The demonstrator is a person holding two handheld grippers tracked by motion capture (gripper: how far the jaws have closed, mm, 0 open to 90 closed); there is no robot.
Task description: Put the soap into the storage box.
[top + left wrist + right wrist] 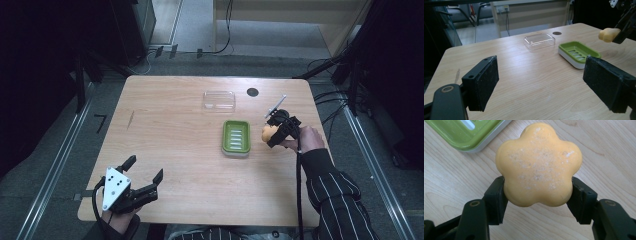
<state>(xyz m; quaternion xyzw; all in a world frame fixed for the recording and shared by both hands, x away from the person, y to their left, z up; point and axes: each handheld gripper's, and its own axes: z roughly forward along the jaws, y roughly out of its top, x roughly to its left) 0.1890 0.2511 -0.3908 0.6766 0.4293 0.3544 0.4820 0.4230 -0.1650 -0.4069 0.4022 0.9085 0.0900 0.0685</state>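
Even overhead light on the table (180, 150), dark surroundings, soft shadows, slight blur.

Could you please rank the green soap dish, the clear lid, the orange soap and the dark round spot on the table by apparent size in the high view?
1-2. Green soap dish and clear lid: look alike.
3. Orange soap, partly hidden by the right gripper.
4. Dark round spot.

Counter (185, 150): pale wood-grain surface, smooth, matt to low sheen. Flower-shaped soap (539, 163): orange, waxy, matt, dusted with fine pale specks. Soap dish (579, 53): glossy green plastic tray on a white plastic base. Lid (539, 41): clear, glossy plastic. Left hand-held gripper (549, 85): black matt body; its pads (487, 82) look rough and scuffed, like foam or rubber. Right hand-held gripper (537, 200): black matt plastic. Sleeve (335, 195): dark cloth with thin white stripes.
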